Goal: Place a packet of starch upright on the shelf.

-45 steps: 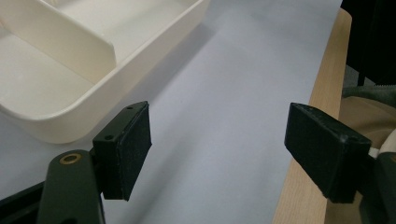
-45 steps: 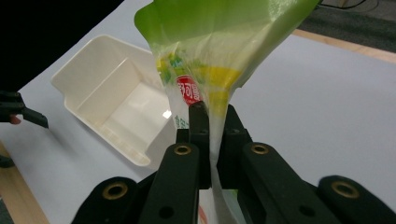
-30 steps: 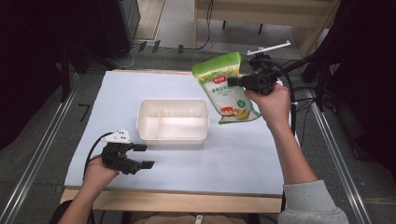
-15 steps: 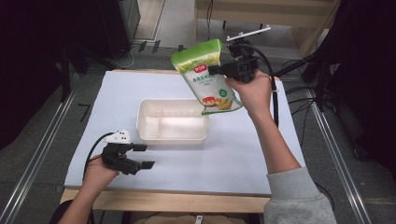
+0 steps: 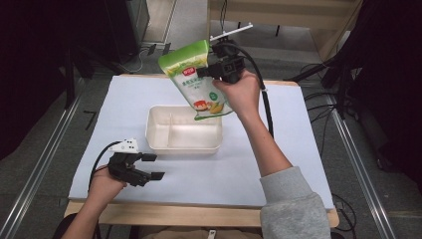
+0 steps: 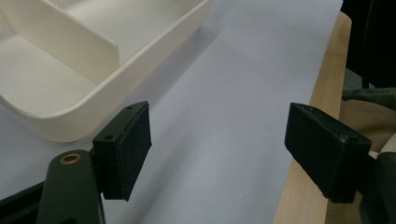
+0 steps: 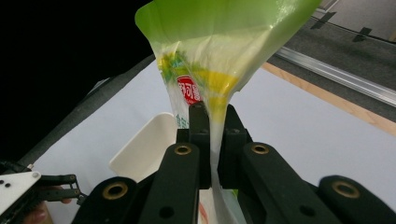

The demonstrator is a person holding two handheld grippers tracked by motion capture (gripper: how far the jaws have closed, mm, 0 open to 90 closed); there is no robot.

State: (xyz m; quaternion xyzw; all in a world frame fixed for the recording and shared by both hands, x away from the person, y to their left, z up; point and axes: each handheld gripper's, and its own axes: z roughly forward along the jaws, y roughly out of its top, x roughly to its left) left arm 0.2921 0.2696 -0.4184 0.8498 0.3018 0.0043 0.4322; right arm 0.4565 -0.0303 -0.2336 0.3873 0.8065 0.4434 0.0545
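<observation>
While pinched aloft, green pouch (image 5: 195,79) crumpled, tilted.

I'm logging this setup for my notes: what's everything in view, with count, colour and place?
bag: one, green and white printed, held in the air above the tray's far right side
tray: one, cream, divided into compartments, mid-table
table: one, white sheet over a wooden top
right gripper: one, black, shut on the bag
left gripper: one, black, open, near the table's front left edge
</observation>
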